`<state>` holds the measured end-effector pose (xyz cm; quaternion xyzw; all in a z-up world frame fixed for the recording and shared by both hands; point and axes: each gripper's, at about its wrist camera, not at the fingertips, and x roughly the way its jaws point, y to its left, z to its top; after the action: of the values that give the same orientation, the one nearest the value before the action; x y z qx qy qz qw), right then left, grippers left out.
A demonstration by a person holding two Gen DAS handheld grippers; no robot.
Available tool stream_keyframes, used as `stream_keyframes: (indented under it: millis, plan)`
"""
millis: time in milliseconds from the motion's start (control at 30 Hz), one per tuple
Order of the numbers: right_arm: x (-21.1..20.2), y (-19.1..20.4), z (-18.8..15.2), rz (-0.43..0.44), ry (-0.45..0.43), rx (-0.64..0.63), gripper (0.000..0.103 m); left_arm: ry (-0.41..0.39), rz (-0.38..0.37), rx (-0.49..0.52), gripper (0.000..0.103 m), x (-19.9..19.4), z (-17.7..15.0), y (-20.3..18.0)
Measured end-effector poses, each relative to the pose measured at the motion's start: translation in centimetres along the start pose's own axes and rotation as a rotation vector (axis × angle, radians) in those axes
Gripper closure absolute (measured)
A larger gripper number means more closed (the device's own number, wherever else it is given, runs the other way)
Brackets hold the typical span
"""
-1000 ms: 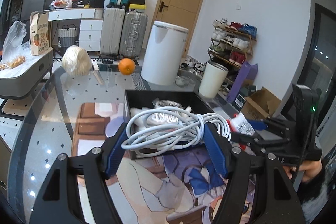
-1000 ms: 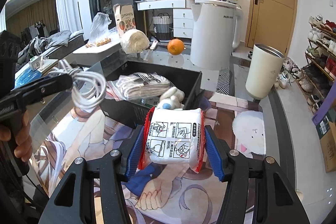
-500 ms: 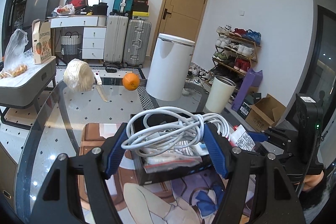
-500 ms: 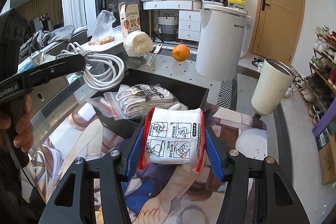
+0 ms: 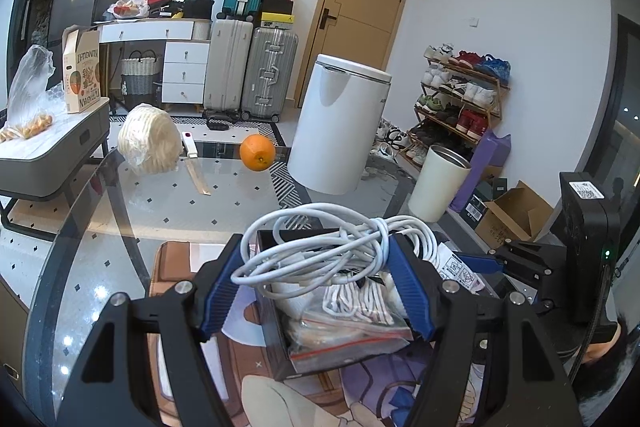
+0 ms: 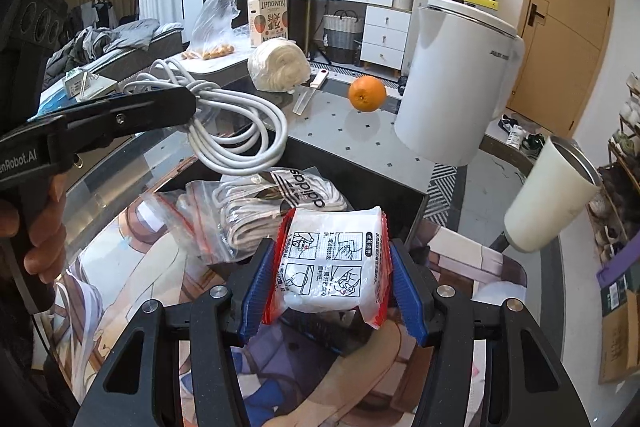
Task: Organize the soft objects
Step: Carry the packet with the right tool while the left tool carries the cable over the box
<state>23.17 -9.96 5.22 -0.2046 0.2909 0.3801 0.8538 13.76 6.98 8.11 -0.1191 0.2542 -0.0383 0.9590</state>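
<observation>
My left gripper (image 5: 316,279) is shut on a coiled white cable (image 5: 320,251), held above the open black box (image 5: 276,311). In the box lies a clear bag of white socks (image 5: 360,303). My right gripper (image 6: 332,283) is shut on a white tissue pack with red edges (image 6: 332,263), hovering over the near wall of the black box (image 6: 360,171). The right wrist view shows the left gripper's fingers (image 6: 120,115) at left, the cable (image 6: 240,135) dangling over the bagged socks (image 6: 256,211). In the left wrist view the right gripper's fingertip (image 5: 480,261) reaches in with the pack (image 5: 456,267).
The box sits on a printed mat (image 5: 176,267) on a glass table. Farther back lie an orange (image 5: 258,152), a wrapped white bundle (image 5: 150,139) and a knife (image 5: 196,167). A white bin (image 5: 340,123) and a white cup (image 5: 438,183) stand at the right.
Both grippers have moved forward over the black box with their loads. The box now sits under the cable and the tissue pack rather than beyond them.
</observation>
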Motion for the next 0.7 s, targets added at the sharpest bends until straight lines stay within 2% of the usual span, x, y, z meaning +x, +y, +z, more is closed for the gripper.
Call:
stream_keyframes:
  millis: [367,433,700]
  plan:
    - [2.7,0.1,1.1,0.023,0.066,-0.057,0.046,0.029,0.006,0.005,0.033,2.0,0.4,0.3]
    - [3.2,0.1,1.2,0.032,0.087,-0.070,0.049,0.038,0.003,0.005,0.033,2.5,0.5,0.3]
    - [4.0,0.1,1.9,0.078,0.146,-0.121,0.049,0.060,-0.003,0.024,0.033,3.6,0.5,-0.2]
